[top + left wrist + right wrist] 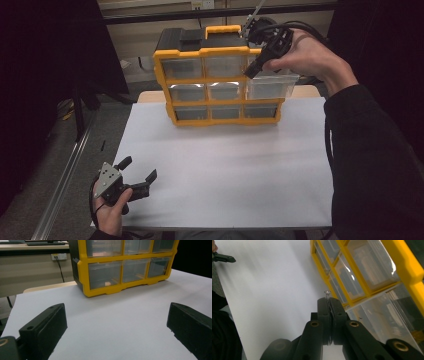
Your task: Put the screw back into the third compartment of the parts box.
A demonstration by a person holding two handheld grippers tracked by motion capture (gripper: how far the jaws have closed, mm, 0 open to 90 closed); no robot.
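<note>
The right gripper (pixel 328 299) pinches a small silver screw (pixel 327 293) above the pulled-out clear drawer (pixel 384 320) of the yellow-framed plastic organizer (pixel 220 82), while the left gripper (pixel 137 172), at seven o'clock, rests spread on the white tabletop (pixel 225 170).

Dark room, beige wall (pixel 30 272), wall socket (pixel 59 256)

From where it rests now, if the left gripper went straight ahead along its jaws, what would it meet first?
Probably the yellow drawer organizer, near its bottom row. The white table between looks free, and the left gripper has open jaws holding nothing.
</note>
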